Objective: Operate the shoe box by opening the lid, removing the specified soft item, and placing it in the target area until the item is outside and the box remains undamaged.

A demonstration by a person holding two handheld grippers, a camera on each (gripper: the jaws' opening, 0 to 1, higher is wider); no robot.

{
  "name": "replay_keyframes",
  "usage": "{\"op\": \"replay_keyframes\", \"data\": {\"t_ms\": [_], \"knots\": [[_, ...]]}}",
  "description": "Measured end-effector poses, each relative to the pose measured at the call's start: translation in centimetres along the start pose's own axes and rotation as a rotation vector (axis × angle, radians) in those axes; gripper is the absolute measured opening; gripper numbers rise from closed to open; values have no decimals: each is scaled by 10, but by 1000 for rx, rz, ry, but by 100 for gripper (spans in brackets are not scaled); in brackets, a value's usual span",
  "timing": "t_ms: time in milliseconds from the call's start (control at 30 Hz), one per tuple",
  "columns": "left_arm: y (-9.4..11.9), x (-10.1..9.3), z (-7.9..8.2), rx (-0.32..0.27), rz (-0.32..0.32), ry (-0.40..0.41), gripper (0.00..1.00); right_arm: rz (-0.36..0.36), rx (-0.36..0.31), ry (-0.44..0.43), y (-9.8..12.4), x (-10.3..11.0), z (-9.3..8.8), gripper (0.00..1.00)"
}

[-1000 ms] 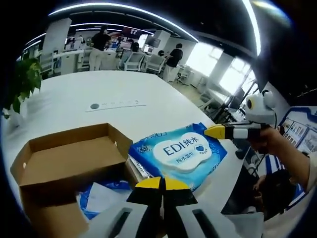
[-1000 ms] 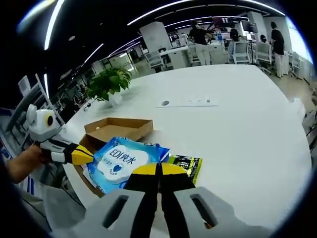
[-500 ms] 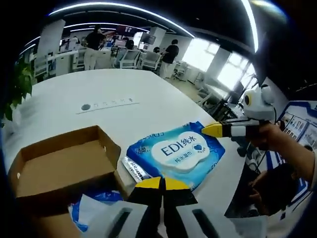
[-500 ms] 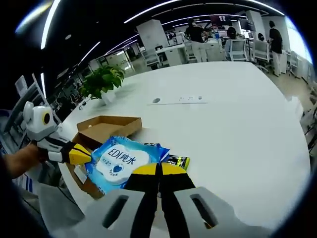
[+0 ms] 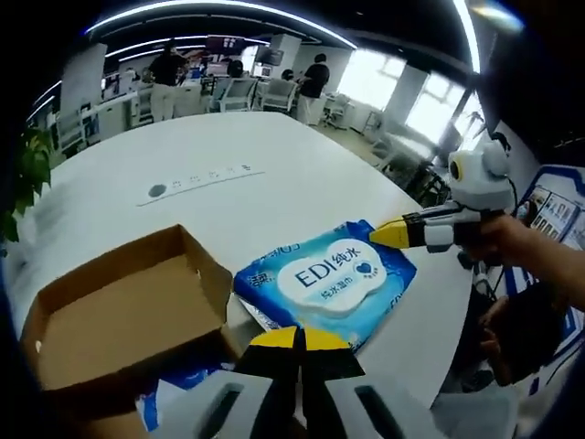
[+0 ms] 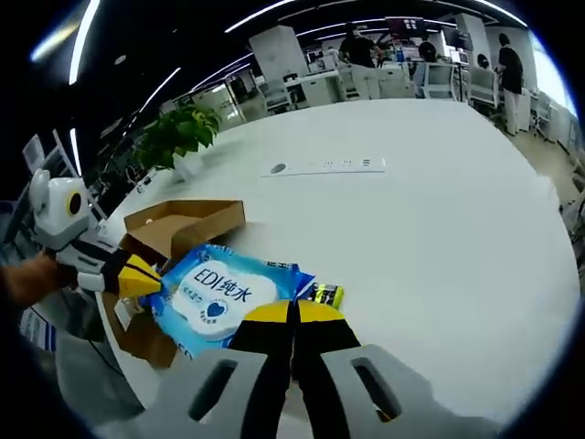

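A blue wet-wipes pack marked EDI hangs just right of the open brown cardboard box. My left gripper is shut on the pack's near edge. The right gripper, held by a hand, comes in from the right and is shut on the pack's far corner. In the right gripper view, the right gripper pinches the pack from below, and the left gripper grips its left corner. The box lies behind the pack. A yellow-black packet peeks out beneath it.
A blue-and-white item lies by the box's near end. The white table carries a flat outlet strip and a potted plant at its far side. The table's edge is close on the right. People and chairs stand far behind.
Both grippers have kept hold of the pack. The pack now sits a little further off the box opening, toward the bare table; both views have shifted with the hands.
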State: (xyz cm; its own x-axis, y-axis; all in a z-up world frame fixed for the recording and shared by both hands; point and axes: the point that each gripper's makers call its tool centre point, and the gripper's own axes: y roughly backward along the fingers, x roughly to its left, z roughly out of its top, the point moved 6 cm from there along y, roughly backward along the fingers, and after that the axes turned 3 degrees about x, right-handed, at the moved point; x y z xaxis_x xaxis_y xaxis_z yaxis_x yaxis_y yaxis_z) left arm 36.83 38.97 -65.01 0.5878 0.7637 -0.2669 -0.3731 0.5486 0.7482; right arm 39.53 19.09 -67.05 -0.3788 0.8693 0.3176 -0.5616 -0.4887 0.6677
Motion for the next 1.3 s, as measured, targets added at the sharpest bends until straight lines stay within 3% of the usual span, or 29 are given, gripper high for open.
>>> {"op": "replay_keyframes", "data": {"t_ms": [167,700,867,1167,1300], "knots": [[-7,3,0,36,7,-9,0,-3,3,-13,-13,-5,-4,0],[-29,3,3,142,52,-144,0,-26,6,-56,-34,-19,-20,0],[-36,2,-2,194,82,-230,0,-23,3,-75,-36,-19,-24,0],[-39,-1,-10,224,104,-309,0,-25,-12,-84,-36,-19,-24,0],[-41,0,-14,256,126,-392,0,-26,-17,-94,-34,-18,-26,0]]}}
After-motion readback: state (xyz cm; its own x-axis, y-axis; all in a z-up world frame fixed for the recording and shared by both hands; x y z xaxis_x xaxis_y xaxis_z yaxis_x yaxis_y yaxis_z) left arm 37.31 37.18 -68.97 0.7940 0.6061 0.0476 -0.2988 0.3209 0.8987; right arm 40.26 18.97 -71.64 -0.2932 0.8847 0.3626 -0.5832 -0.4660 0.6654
